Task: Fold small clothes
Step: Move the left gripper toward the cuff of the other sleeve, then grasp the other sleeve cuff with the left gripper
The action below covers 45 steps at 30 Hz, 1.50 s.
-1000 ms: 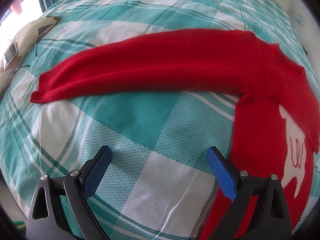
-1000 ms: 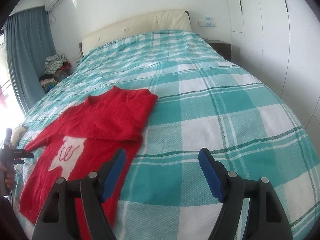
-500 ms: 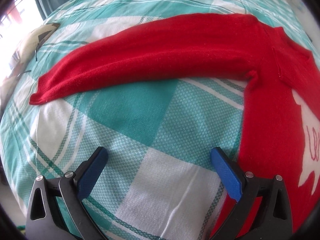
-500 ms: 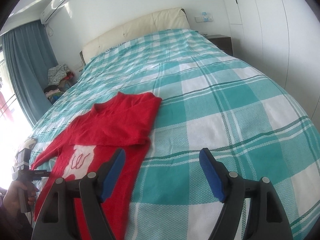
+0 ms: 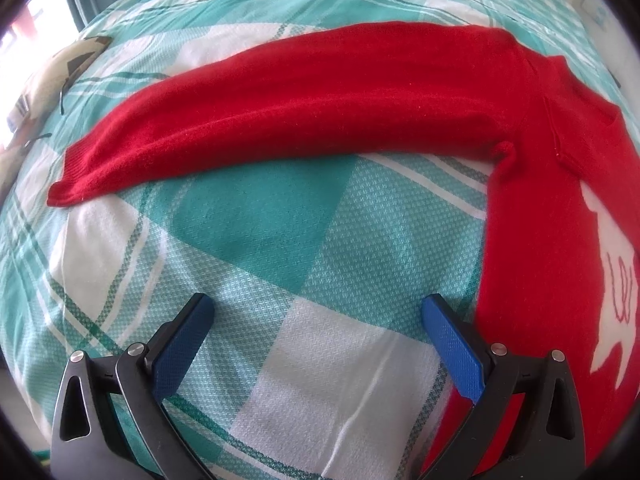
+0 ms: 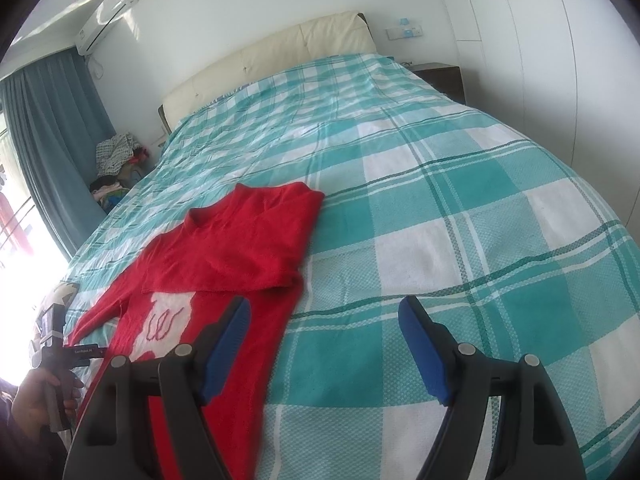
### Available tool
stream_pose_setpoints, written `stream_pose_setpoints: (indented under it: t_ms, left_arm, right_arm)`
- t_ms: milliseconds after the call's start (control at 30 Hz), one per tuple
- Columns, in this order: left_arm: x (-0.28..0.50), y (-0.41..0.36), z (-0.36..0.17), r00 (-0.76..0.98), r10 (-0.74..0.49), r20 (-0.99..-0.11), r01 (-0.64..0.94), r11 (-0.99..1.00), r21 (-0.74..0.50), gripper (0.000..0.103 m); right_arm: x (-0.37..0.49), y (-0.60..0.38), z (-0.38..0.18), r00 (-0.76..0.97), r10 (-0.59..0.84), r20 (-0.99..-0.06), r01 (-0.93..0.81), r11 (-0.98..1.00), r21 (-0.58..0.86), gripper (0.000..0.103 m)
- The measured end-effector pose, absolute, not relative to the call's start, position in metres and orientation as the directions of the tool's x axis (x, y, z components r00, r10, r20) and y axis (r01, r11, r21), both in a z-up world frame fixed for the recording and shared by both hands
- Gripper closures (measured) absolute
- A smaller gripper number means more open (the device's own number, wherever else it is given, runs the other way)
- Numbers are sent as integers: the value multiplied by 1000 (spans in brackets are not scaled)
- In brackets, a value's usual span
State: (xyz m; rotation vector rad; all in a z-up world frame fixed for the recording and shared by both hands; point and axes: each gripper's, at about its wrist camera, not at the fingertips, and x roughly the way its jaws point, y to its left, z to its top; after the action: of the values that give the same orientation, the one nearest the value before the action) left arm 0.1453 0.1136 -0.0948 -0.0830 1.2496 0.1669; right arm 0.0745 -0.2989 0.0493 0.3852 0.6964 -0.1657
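Two grippers are hanging over the bed: my left gripper (image 5: pixel 318 320) has just been opening and is spread wide over bare checked bedspread (image 5: pixel 256 240), nothing between its jaws. My right gripper (image 6: pixel 324 320) is gaping too, empty. Lying flat near the bed's left edge is the red sweater (image 6: pixel 240 256), fuzzy knit with a white patch, one sleeve (image 5: pixel 280 112) stretching out long, the other folded across its chest. A padded cream headboard (image 6: pixel 280 52) is standing beyond.
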Motion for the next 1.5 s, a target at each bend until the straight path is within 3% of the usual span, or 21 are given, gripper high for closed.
stream_pose_setpoints:
  t_ms: [467, 633, 700, 867, 1000, 1100, 1167, 1333, 1400, 1433, 1467, 1500]
  left_arm:
    - [148, 103, -83, 305, 58, -950, -141, 990, 15, 1]
    - [120, 133, -26, 474, -142, -869, -126, 966, -227, 1]
    - [110, 161, -2, 562, -155, -812, -132, 953, -274, 1]
    - [118, 253, 25, 615, -72, -785, -287, 907, -308, 1]
    - [139, 349, -2, 551, -125, -825, -472, 768, -432, 1]
    - [147, 377, -32, 476, -133, -869, -555, 721, -415, 4]
    - [152, 378, -47, 435, -135, -890, -561, 732, -386, 15]
    - [156, 366, -69, 402, -128, -907, -542, 765, -348, 19]
    - [156, 361, -69, 402, -98, -911, -536, 781, -320, 25]
    - [157, 359, -69, 397, -81, -914, -530, 793, -300, 40]
    - [158, 356, -68, 393, -77, -916, -518, 805, -290, 66]
    - [160, 352, -68, 387, -87, -918, -503, 814, -289, 80]
  right_arm:
    - [77, -296, 47, 753, -7, -658, 264, 919, 293, 27]
    - [74, -300, 50, 760, -12, -650, 274, 913, 303, 27]
    - [73, -302, 52, 766, -13, -642, 276, 909, 311, 27]
    - [73, -305, 55, 776, 23, -631, 265, 895, 359, 27]
    - [74, -306, 56, 772, 44, -634, 261, 888, 379, 27]
    - [75, -305, 53, 760, 29, -649, 274, 891, 362, 27]
    - [75, -306, 52, 756, 26, -654, 282, 888, 362, 27]
    - [76, -310, 47, 744, 13, -669, 307, 882, 358, 27]
    - [75, -311, 45, 740, 14, -673, 312, 879, 361, 27]
    - [75, -312, 45, 739, 16, -674, 313, 877, 364, 27]
    - [75, -312, 44, 738, 19, -674, 314, 875, 368, 27]
    - [75, -312, 44, 739, 21, -674, 314, 874, 371, 27]
